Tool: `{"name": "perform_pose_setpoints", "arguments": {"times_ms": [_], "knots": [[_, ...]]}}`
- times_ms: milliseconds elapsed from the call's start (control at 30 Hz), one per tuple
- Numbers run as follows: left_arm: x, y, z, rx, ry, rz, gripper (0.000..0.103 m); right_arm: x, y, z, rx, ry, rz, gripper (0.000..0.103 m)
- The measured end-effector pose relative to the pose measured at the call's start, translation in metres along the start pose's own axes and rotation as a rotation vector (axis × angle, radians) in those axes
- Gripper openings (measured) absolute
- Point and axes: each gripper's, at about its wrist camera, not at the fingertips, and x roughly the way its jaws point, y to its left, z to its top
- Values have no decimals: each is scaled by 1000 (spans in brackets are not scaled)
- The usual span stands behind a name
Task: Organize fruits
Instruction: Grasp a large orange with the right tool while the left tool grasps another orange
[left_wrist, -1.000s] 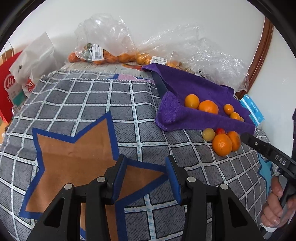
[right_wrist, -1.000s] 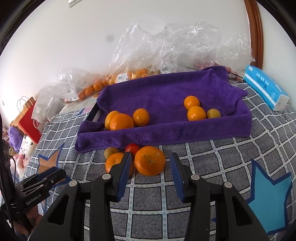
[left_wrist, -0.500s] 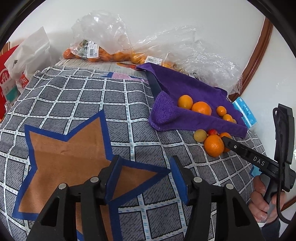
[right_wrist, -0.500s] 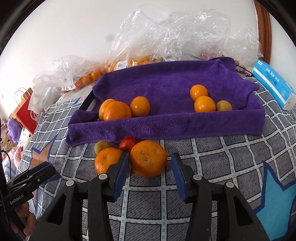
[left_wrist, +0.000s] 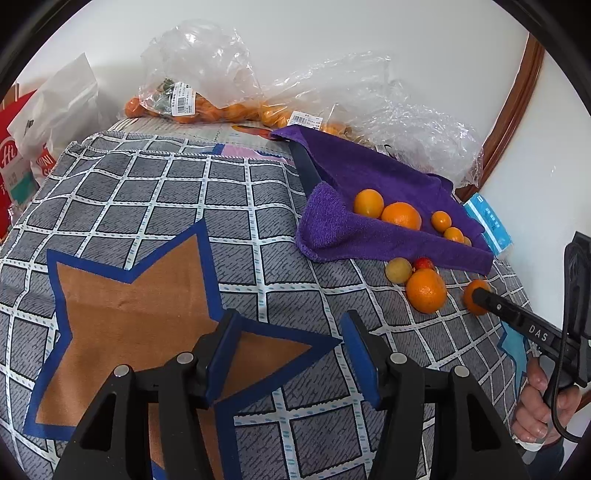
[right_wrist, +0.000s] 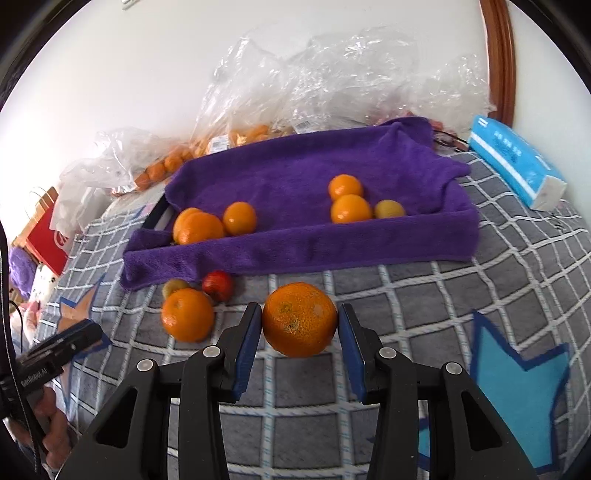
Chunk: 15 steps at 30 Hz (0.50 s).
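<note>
Right gripper (right_wrist: 300, 332) fingers are closing on the big orange (right_wrist: 299, 319) at frame centre: both blue pads sit flush against its sides. Orange is on the grey checked cloth (right_wrist: 406, 295), just in front of the purple towel's front edge.

Left gripper (left_wrist: 290, 350) fingers are apart and opening, nothing between them, only the brown star print of the cloth beneath, lower centre of the left wrist view.

Purple towel (right_wrist: 295, 177) drapes a tray, upper centre of the right wrist view. In it: two oranges and a smaller one (right_wrist: 240, 218) grouped left; two small oranges (right_wrist: 349, 199) and a yellowish fruit (right_wrist: 389, 209) grouped right.

Loose fruit on the cloth, left of the gripped orange: a second orange (right_wrist: 187, 319), a small red fruit (right_wrist: 218, 285), a small yellow-green fruit (right_wrist: 175, 287) partly behind the orange. All three bunched together, just below the towel's left front corner.

Clear plastic bags (right_wrist: 295, 85) with more oranges along the wall behind the tray. Blue tissue pack (right_wrist: 517, 162) upper right.

A hand (left_wrist: 539, 410) on the right gripper's handle shows at the left wrist view's right edge.
</note>
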Motion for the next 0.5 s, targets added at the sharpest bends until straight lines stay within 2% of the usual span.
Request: {"name": "perform_pose_setpoints", "arguments": {"times_ms": [100, 200, 333, 400, 433, 500], "knots": [[0, -2, 0, 13, 4, 4, 56, 5, -4, -4, -6, 31, -4, 43], [1, -4, -1, 27, 9, 4, 60, 7, -4, -5, -7, 17, -10, 44], [1, -5, -1, 36, 13, 1, 63, 19, -1, -5, -28, 41, -13, 50], [1, -5, -1, 37, 13, -3, 65, 20, 3, -4, -52, 37, -36, 50], [1, -6, -1, 38, 14, -7, 67, 20, 5, -5, -64, 37, -47, 45], [1, -5, 0, 35, 17, -19, 68, 18, 6, -5, -95, 35, -65, 43]]}}
